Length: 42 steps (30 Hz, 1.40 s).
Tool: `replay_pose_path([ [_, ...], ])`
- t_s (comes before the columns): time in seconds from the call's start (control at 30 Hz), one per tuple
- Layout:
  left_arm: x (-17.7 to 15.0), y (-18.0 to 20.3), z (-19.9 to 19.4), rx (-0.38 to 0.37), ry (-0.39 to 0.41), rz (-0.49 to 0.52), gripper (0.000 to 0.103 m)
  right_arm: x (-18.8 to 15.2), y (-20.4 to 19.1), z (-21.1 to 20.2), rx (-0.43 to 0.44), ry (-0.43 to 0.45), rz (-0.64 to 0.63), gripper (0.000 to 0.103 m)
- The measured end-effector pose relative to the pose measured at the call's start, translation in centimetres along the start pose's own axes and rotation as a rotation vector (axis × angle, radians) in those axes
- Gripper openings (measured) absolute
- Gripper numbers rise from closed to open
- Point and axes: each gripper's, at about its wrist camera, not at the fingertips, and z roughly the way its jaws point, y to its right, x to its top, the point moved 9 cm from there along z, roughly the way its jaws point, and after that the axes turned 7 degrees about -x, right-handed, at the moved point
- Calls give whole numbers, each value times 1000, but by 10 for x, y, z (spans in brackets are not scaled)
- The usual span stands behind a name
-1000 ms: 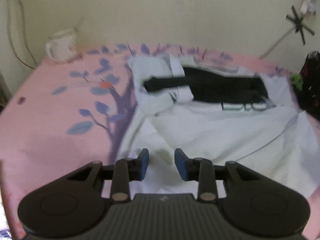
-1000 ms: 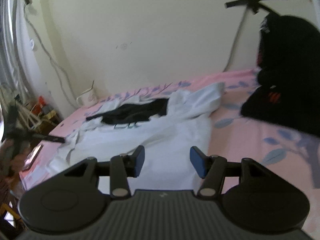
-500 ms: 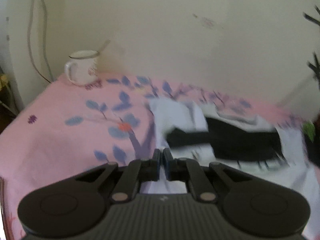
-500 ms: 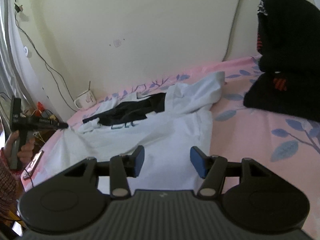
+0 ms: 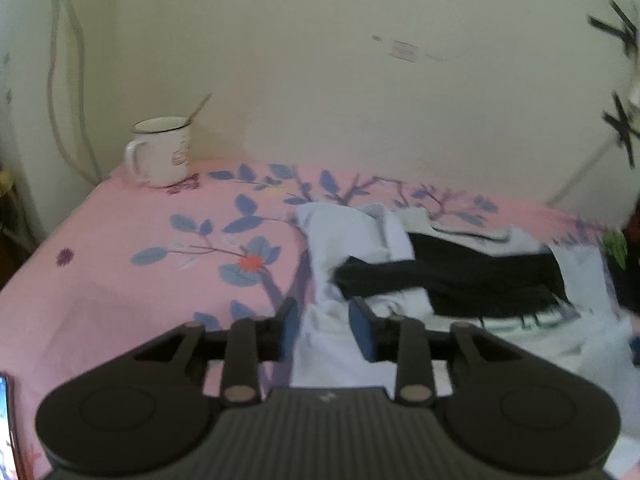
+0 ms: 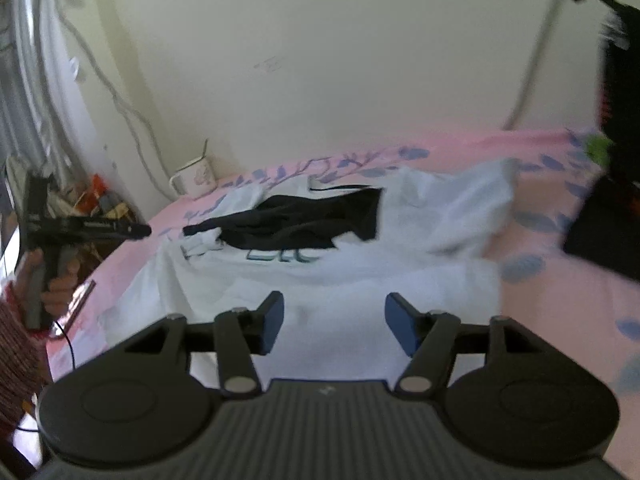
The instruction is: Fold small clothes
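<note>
A crumpled white T-shirt [image 6: 360, 276] with teal lettering lies on the pink flowered bedsheet [image 5: 132, 280]. A small black garment [image 6: 296, 220] lies on top of it; it also shows in the left wrist view [image 5: 460, 276]. My left gripper [image 5: 323, 332] is open, its blue pads on either side of the white shirt's [image 5: 344, 248] left edge. My right gripper [image 6: 334, 326] is open wide and empty, held above the shirt's near hem. The left gripper also shows at the left of the right wrist view [image 6: 84, 230], held by a hand.
A white mug [image 5: 160, 152] with a spoon stands at the bed's far left corner by the wall. A black bag [image 6: 616, 168] sits on the bed at the right. Cables hang on the wall at left. Clutter [image 6: 96, 204] lies off the bed's left side.
My left gripper was shut half a second ago and is open now, lower and closer to the shirt's left edge. My right gripper has stayed open and swung a little left.
</note>
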Motion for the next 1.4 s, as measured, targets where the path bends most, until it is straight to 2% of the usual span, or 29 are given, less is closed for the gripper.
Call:
replay_pose_path([
  [0.13,-14,16,12,-6,-56,47,30,3,-44,43,65,-70,-150,61],
  [0.23,-26,18,14,-10,-72,39,30,-4,-69,75,69,-123,-280,56],
  [0.27,-30,18,13,-13,-77,33,30,-6,-72,83,66,-139,-304,52],
  [0.3,-35,16,12,-11,-83,32,30,-7,-74,90,68,-157,-322,44],
  [0.37,-44,11,13,7,-102,26,30,-6,-78,96,87,-156,-345,12],
  [0.43,-51,4,15,20,-124,13,30,0,-77,96,95,-145,-324,0],
  [0.57,-57,-1,18,34,-139,7,29,21,-52,104,-17,-70,-238,0],
  [0.7,-51,2,16,46,-151,29,30,14,-39,110,51,-149,-135,0],
  [0.83,-13,0,-3,33,-57,26,33,37,-20,79,97,-83,-79,0],
  [0.93,26,6,2,41,-6,50,40,68,8,63,14,-9,-80,0],
  [1.0,51,18,21,39,1,94,46,88,30,64,-42,9,-78,1],
  [1.03,62,25,36,33,-6,108,46,95,37,68,-51,8,-76,9],
  [1.07,72,32,53,25,-22,117,47,102,44,73,-56,5,-74,32],
  [1.1,79,38,68,20,-36,122,47,109,52,80,-74,4,-72,45],
  [1.13,86,44,87,17,-53,123,48,114,58,87,-91,9,-75,52],
  [1.27,102,69,159,4,-123,133,51,126,77,125,-116,-35,-70,51],
  [1.4,96,82,219,-24,-215,122,55,131,90,169,-122,-89,-78,50],
])
